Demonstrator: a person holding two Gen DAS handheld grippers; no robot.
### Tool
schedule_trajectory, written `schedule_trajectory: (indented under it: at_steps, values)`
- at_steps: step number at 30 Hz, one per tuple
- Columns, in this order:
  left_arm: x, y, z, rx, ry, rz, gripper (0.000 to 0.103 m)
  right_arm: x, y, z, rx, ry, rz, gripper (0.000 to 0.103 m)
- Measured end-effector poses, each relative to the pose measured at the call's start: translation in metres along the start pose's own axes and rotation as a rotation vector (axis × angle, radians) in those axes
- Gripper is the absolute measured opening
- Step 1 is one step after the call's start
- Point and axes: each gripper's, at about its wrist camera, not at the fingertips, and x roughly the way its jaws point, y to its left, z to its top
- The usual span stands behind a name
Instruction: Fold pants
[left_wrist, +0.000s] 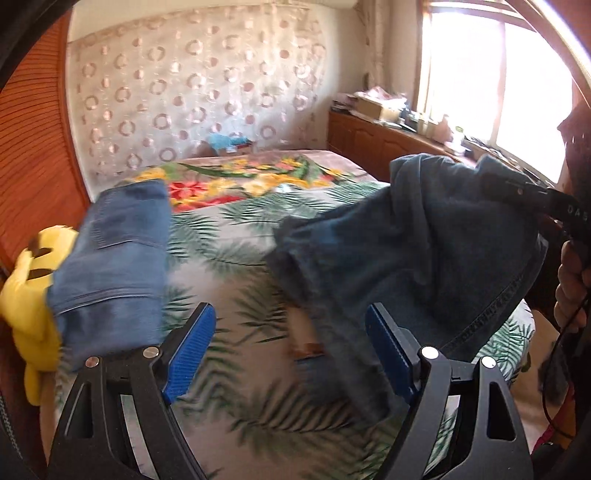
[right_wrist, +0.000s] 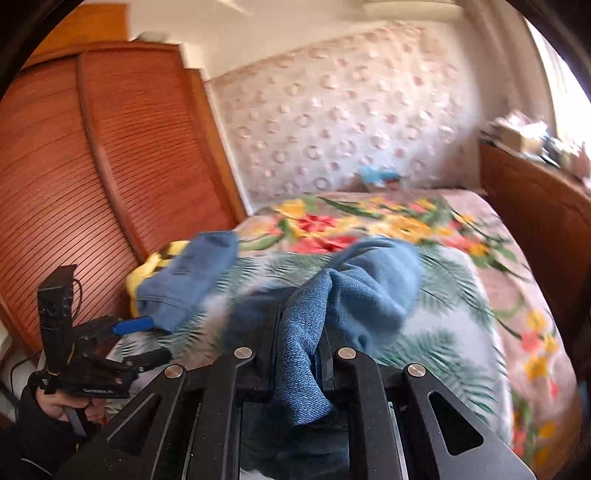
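A dark blue pair of jeans (left_wrist: 424, 240) hangs bunched above the bed, lifted at its upper right by my right gripper (left_wrist: 535, 199). In the right wrist view that gripper (right_wrist: 301, 310) is shut on a fold of the denim (right_wrist: 369, 288), which spills out past the fingers. My left gripper (left_wrist: 290, 314) is open over the leaf-print sheet; the hanging cloth brushes near its right pad (left_wrist: 388, 354) without being pinched. It also shows at the lower left as the left gripper (right_wrist: 147, 341), held by a hand.
A second, lighter pair of jeans (left_wrist: 110, 258) lies folded at the bed's left edge, partly on a yellow plush toy (left_wrist: 26, 295). A wooden slatted wardrobe (right_wrist: 92, 184) stands left. A cluttered wooden cabinet (left_wrist: 369, 136) under a window runs along the right. A floral blanket (left_wrist: 240, 181) covers the far bed.
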Motion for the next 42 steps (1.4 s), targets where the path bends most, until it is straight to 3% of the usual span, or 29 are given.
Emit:
schedule_trajectory:
  at_steps: [8, 18, 21, 25, 29, 33, 36, 37, 39, 42]
  values:
    - [-0.021, 0.051, -0.014, -0.073, -0.017, 0.082, 0.084, 0.072, 0.072, -0.012, -0.135, 0.108, 0.159, 0.013]
    - [-0.018, 0.083, -0.02, -0.123, -0.013, 0.122, 0.084, 0.143, 0.083, -0.056, -0.167, 0.318, 0.245, 0.013]
    - [-0.017, 0.083, -0.02, -0.124, -0.01, 0.123, 0.084, 0.144, 0.087, -0.053, -0.181, 0.307, 0.233, 0.013]
    - [-0.019, 0.081, -0.018, -0.116, -0.02, 0.122, 0.084, 0.128, 0.091, -0.042, -0.185, 0.294, 0.234, 0.03]
    - [-0.02, 0.073, -0.015, -0.1, -0.029, 0.119, 0.084, 0.079, 0.111, -0.035, -0.204, 0.229, 0.231, 0.038]
    - [-0.021, 0.062, -0.01, -0.084, -0.04, 0.103, 0.084, 0.041, 0.091, -0.024, -0.191, 0.139, 0.17, 0.038]
    - [-0.02, 0.049, -0.003, -0.064, -0.053, 0.082, 0.084, 0.032, 0.068, -0.014, -0.185, 0.084, 0.076, 0.038]
    - [-0.02, 0.045, 0.0, -0.058, -0.057, 0.074, 0.084, 0.035, 0.061, -0.009, -0.189, 0.077, 0.05, 0.038]
    - [-0.02, 0.035, 0.003, -0.046, -0.063, 0.05, 0.084, 0.051, 0.053, -0.004, -0.202, 0.076, 0.017, 0.025]
    - [-0.015, 0.018, 0.002, -0.02, -0.053, 0.015, 0.084, 0.092, 0.04, 0.006, -0.202, 0.144, -0.001, 0.024]
